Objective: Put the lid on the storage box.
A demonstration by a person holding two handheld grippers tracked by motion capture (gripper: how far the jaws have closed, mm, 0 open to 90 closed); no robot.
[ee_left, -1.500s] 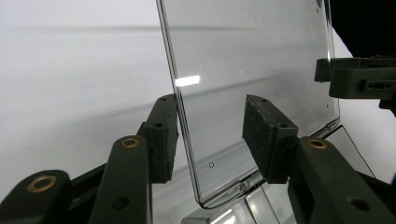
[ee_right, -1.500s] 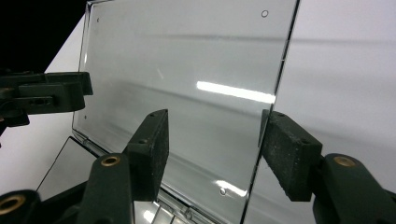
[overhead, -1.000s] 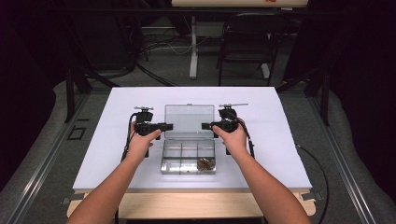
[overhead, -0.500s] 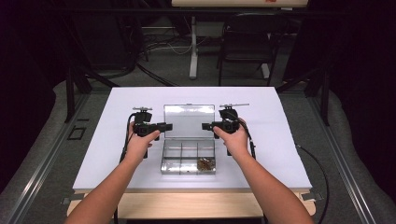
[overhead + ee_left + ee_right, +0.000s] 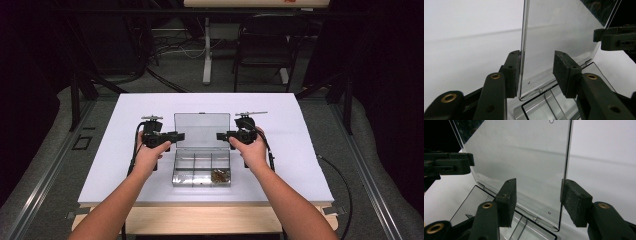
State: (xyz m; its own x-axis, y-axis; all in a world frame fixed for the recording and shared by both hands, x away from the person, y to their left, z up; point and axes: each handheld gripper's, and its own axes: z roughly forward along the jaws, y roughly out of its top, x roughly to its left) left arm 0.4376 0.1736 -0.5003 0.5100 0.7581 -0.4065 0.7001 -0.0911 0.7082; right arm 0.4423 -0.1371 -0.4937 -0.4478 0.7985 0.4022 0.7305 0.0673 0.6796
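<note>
Clear plastic lid [image 5: 202, 130] upright, both edges between spread jaws of left hand-held gripper [image 5: 536, 72] and right hand-held gripper [image 5: 537, 200]

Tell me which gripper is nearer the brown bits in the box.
Right. The brown bits lie in the box's near right compartment, just below the right gripper; the left gripper is across the box.

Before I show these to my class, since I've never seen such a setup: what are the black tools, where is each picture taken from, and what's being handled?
A person holds hand-held tongs, one pair in each hand. The high view looks down on the white table; the two close-ups come from cameras riding on each pair. On the table sits a clear compartment box with its lid standing open; one compartment holds small brownish pieces. The left tongs and right tongs each straddle a side edge of the lid, jaws apart, not clamping; the right jaws have just been closing.
</note>
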